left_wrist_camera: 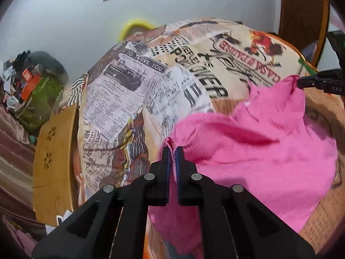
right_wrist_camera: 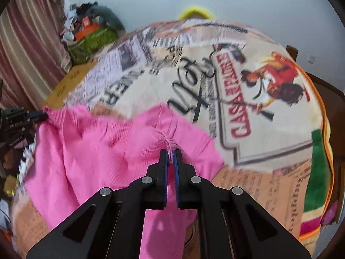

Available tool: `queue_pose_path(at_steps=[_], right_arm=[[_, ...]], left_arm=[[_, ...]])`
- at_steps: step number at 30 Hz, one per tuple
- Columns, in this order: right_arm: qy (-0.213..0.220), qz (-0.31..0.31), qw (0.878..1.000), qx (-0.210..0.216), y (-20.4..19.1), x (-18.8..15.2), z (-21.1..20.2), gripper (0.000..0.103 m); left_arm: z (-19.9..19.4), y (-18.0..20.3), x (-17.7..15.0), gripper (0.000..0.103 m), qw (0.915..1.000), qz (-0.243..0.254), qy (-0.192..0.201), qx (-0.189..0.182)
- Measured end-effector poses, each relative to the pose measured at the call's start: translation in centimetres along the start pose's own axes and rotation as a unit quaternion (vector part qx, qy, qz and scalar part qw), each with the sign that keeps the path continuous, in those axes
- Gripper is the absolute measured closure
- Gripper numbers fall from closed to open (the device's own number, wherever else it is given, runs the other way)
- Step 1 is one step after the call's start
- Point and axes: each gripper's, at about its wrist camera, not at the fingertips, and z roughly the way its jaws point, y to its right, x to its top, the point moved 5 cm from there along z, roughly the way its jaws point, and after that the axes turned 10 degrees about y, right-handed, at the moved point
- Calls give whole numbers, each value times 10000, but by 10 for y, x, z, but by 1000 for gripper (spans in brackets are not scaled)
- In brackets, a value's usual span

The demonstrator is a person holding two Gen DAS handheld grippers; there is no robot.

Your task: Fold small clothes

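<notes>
A pink knit garment point(left_wrist_camera: 254, 151) lies on a newspaper-print cloth point(left_wrist_camera: 133, 90) spread over the table. My left gripper point(left_wrist_camera: 172, 151) is shut on a hemmed edge of the pink garment, which bunches between its blue pads. In the left wrist view my right gripper point(left_wrist_camera: 300, 82) comes in from the right edge and pinches the garment's far corner. The right wrist view shows my right gripper point(right_wrist_camera: 171, 153) shut on a stitched pink garment point(right_wrist_camera: 103, 151) edge. My left gripper point(right_wrist_camera: 44, 115) holds the other corner at the left there. The cloth between the two grippers is lifted and slack.
The newspaper-print cloth point(right_wrist_camera: 248, 82) covers most of the surface. A wooden table point(left_wrist_camera: 51, 159) edge with flower cut-outs shows at left. A pile of clutter with a green bag point(left_wrist_camera: 36, 99) sits beyond it, by a striped curtain point(right_wrist_camera: 28, 38). A yellow object point(right_wrist_camera: 194, 10) peeks from behind.
</notes>
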Motion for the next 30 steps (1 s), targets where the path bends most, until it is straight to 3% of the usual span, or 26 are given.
queue_pose_path(at_steps=[8, 15, 18, 22, 27, 30], right_arm=[[181, 178, 9996, -93, 14, 27, 16, 98], [293, 392, 9986, -176, 28, 38, 38, 99], [224, 499, 9984, -152, 33, 35, 46, 99], [-41, 545, 9985, -1, 32, 20, 44, 99], [-267, 204, 9994, 75, 16, 0, 23, 97], [-353, 110, 9992, 163, 5, -12, 3, 88]], left_arm=[[26, -32, 10, 101, 9978, -639, -171, -26], [45, -41, 11, 103, 9975, -654, -150, 235], [52, -43, 11, 103, 9973, -649, -192, 299], [49, -42, 4, 101, 9966, -749, -328, 91], [21, -37, -11, 79, 9953, -887, -385, -80], [-5, -31, -26, 66, 9946, -944, -409, -99]])
